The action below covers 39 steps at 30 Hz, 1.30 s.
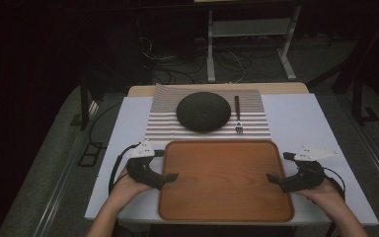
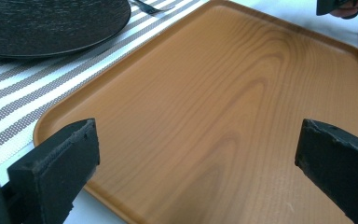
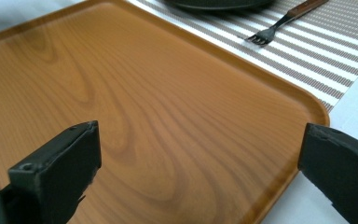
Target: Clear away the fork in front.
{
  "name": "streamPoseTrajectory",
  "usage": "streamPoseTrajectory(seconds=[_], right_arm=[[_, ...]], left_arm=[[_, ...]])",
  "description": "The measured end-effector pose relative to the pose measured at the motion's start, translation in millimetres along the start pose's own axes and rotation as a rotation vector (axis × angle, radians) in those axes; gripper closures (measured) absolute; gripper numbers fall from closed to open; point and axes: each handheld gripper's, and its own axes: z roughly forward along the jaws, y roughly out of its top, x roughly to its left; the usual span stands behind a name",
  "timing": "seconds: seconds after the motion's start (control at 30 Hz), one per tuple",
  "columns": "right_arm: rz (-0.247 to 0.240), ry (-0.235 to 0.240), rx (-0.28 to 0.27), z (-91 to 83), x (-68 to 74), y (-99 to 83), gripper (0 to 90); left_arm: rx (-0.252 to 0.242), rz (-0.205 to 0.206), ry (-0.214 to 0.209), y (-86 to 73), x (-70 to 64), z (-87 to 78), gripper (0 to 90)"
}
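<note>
one rectangular brown wooden tray with rounded corners lies empty at the near middle of my white table, flanked by my two grippers. my left gripper sits at its left edge and my right gripper at its right edge, both with jaws spread wide and gripping nothing. the tray shows a wavy grain and a low raised rim. just beyond its far edge lies a grey-and-white striped placemat, carrying a round black textured plate and a wooden-handled metal fork beside it.
</note>
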Motion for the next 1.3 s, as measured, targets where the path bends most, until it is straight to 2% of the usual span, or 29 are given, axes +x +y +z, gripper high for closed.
streamPoseTrajectory(seconds=[0.2,0.3,0.43,0.63,0.93,1.3], right_arm=[[0.021,0.001,-0.004,2.3,-1.7,4.8,0.0],[0.02,-0.011,0.007,5.1,-2.0,8.7,0.0],[0.032,-0.024,0.01,8.3,-3.7,12.8,0.0],[0.069,-0.023,0.006,13.2,-8.2,18.8,0.0],[0.066,-0.048,0.018,18.5,-12.3,26.0,0.0],[0.067,-0.032,0.031,29.4,-20.3,41.3,0.0]], left_arm=[[-0.004,-0.008,-0.011,-1.0,0.5,0.9,0.0],[-0.001,0.003,-0.023,0.2,-1.2,4.3,0.0],[0.002,0.013,-0.017,0.5,-1.5,5.7,0.0],[-0.007,-0.001,-0.007,-0.4,-0.8,5.5,0.0],[-0.005,0.009,-0.003,-0.2,-0.8,6.3,0.0],[-0.006,0.012,0.004,0.0,-0.9,6.3,0.0]])
